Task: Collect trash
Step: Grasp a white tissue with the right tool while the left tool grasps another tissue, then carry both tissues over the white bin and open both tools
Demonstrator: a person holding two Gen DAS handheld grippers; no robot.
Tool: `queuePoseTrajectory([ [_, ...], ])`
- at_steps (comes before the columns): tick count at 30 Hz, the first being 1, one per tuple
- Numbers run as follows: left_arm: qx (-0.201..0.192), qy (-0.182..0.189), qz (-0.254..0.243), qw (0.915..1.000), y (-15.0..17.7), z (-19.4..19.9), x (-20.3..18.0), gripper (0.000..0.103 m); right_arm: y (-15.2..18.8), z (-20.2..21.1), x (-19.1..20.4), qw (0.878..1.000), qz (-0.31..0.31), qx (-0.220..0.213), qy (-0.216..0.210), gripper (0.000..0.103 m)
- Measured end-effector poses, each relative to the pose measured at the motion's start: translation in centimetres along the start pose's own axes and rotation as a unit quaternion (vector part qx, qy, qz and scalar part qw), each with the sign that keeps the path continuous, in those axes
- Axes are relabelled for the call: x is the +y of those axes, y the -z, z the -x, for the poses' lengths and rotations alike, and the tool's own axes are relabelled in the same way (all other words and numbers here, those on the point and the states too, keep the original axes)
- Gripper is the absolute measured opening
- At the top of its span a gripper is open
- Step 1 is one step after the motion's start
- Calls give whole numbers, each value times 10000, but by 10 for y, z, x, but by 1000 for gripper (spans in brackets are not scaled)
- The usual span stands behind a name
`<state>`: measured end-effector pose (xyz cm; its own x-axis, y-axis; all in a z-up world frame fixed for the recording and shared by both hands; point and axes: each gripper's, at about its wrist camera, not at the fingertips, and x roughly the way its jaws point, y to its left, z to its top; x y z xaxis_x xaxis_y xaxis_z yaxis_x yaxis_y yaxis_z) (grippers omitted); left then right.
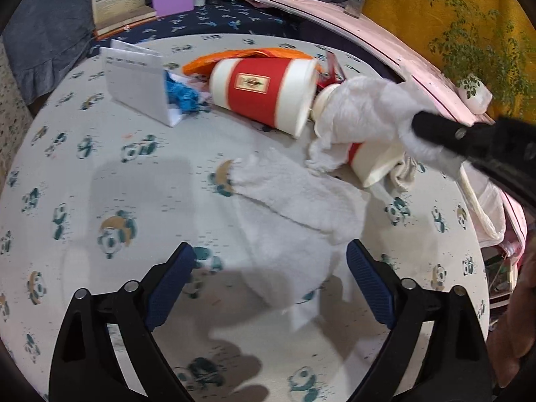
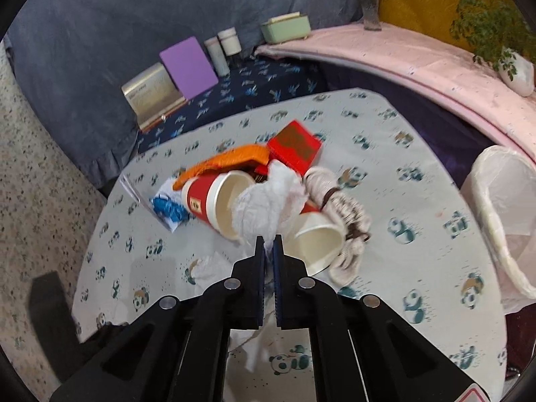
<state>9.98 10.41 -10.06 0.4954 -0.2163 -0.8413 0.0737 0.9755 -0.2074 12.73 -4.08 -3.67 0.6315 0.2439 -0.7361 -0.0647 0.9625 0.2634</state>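
My right gripper [image 2: 268, 238] is shut on a crumpled white tissue [image 2: 264, 201] and holds it above the trash pile; the tissue also shows in the left wrist view [image 1: 365, 110], pinched by the right gripper's black fingers [image 1: 435, 130]. Below lie two red-and-white paper cups on their sides [image 1: 264, 92] [image 2: 315, 238], an orange wrapper [image 2: 227, 160], a red box [image 2: 294, 144], blue plastic scraps [image 1: 182, 93] and a white folded card [image 1: 137, 83]. My left gripper [image 1: 269, 281] is open, low over a second white tissue [image 1: 288, 201] on the panda-print tablecloth [image 1: 100, 174].
A bin lined with a white bag [image 2: 506, 207] stands at the table's right edge. A beige cloth bundle [image 2: 341, 207] lies beside the cups. Behind the table are a gold box [image 2: 154, 93], a purple board [image 2: 187, 67], jars, a green tin [image 2: 284, 28] and plants.
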Motion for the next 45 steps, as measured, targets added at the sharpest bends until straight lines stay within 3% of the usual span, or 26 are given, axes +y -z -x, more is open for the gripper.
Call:
queuePoseTrajectory([
  [6, 124, 20, -93, 9999, -5, -20, -19, 87, -5, 30, -19, 9994, -138, -320, 78, 5],
  [8, 70, -37, -175, 9998, -7, -22, -24, 79, -6, 41, -26, 9988, -210, -424, 96, 5],
  [10, 72, -62, -316, 9995, -8, -23, -30, 59, -6, 49, -33, 9983, -268, -499, 118, 5],
  [11, 66, -58, -345, 9994, -8, -22, -31, 55, -6, 53, -37, 9980, -300, -538, 142, 5],
  [13, 91, -38, -381, 9992, -10, -22, -33, 31, -5, 60, -43, 9974, -349, -598, 197, 5],
  [15, 139, 18, -362, 9992, -13, -23, -34, 16, -4, 64, -49, 9969, -410, -632, 240, 5],
  [16, 131, 22, -356, 9993, -13, -21, -35, 14, -3, 65, -51, 9966, -443, -641, 250, 5],
  [31, -352, 260, -869, 9953, -18, 27, -100, 11, 17, 104, -99, 9907, -873, -903, 520, 5],
  [45, -572, 662, -1690, 9817, -30, 34, -199, 11, 29, 139, -169, 9782, -1416, -1211, 920, 5],
])
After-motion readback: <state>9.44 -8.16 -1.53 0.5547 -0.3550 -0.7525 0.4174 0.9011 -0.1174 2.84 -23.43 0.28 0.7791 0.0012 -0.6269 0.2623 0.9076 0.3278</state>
